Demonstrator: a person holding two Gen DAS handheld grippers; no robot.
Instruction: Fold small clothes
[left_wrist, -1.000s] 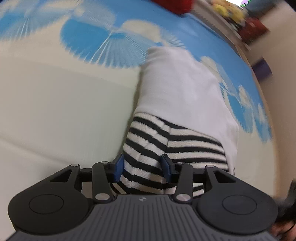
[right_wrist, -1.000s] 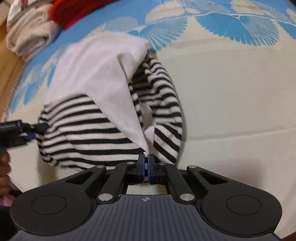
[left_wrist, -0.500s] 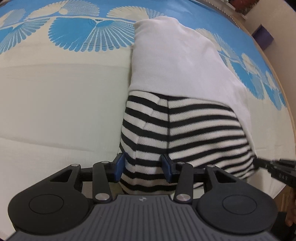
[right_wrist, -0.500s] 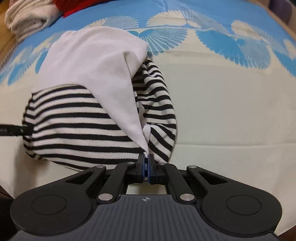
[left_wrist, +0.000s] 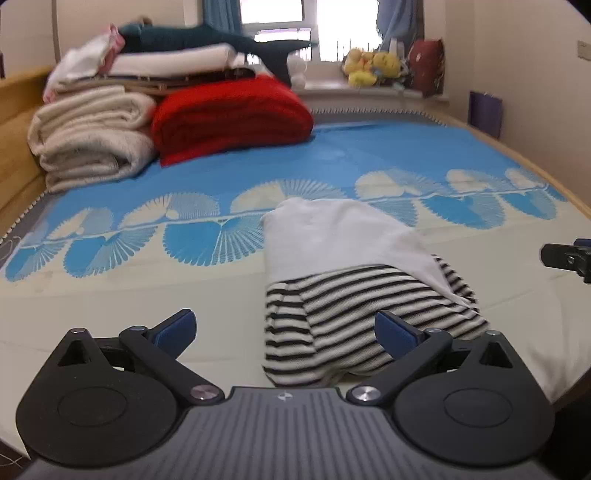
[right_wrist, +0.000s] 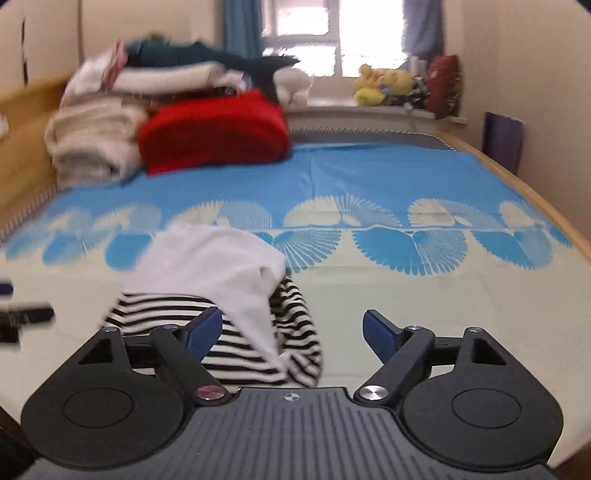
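- The small black-and-white striped knit garment with a plain white panel lies in a loose bundle on the cream and blue fan-patterned bed sheet, close to the near edge of the bed.
- It looks light, soft and floppy; I judge it will sag and slide over itself when lifted, so a pinch has to catch every layer of the fabric at once.
- The knit seems grippy rather than slippery and nothing about it is fragile, though a loose fold could easily spill open.
- The best places to take hold appear to be the striped hem corners nearest the camera, or the edge where the white panel drapes over the stripes.
- The left tongs are spread wide and hold nothing; the striped end of the bundle sits between and just ahead of their blue pads, nearer the right-hand one.
- The right tongs are likewise spread wide and empty; the garment lies ahead of their left pad, its right edge reaching the gap between the pads.
- Whether either pair touches the cloth cannot be told.
- A folded red blanket and stacked cream towels sit well apart at the far end of the bed.
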